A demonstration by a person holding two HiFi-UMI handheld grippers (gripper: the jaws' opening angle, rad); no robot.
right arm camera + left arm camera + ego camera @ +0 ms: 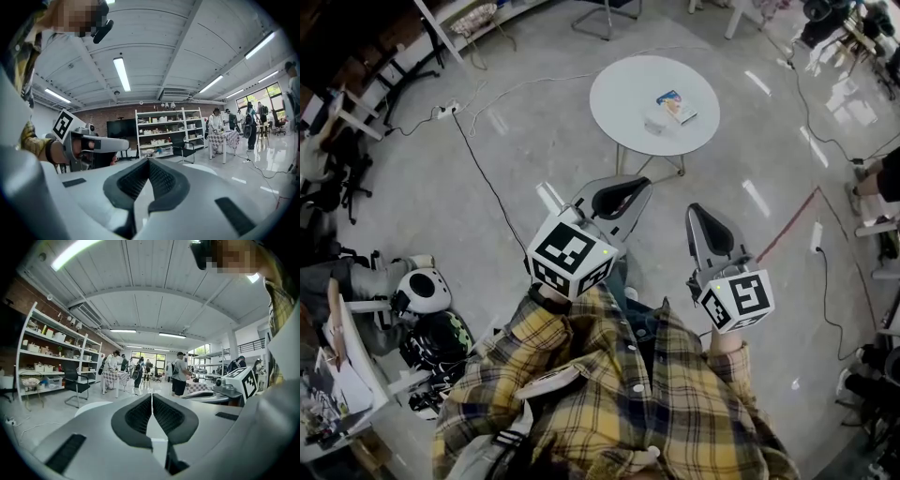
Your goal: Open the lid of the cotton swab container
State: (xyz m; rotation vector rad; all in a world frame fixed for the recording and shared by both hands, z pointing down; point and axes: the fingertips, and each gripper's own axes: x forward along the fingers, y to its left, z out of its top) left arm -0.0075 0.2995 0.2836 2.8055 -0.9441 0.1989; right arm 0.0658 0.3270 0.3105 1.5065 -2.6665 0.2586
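Cotton swab container [657, 120]: a small pale tub, it sits on the round white desk [619, 89], a little to the near side of the desk's middle. It is too small here to tell whether it is closed or what lies in it. Touching it, or just beside it toward the desk's far right, lies a flat blue and yellow packet [676, 105]. Nearer than the desk, across a stretch of grey floor [534, 141], the person's two tools hover well apart from the container. The left claw [628, 187] is below the desk's near edge with its ribbed pads pressed together on nothing. The right claw [701, 217] is nearer still and off to the desk's right, likewise pressed together and holding nothing. Both rise from the sleeves of a yellow plaid shirt [666, 403]. Left of the desk a black cable [483, 173] runs over the floor from a white power strip [446, 111] toward the person. Right of the desk a red line [792, 225] crosses the floor. Far to the desk's near left a white and black helmet [422, 291] rests among dark gear. In the left gripper view the room beyond shows white shelves [51, 357] carrying boxes and small bins, a black office chair [76, 383] before them, and several people [179, 373] standing round tables with chequered cloths [115, 377].
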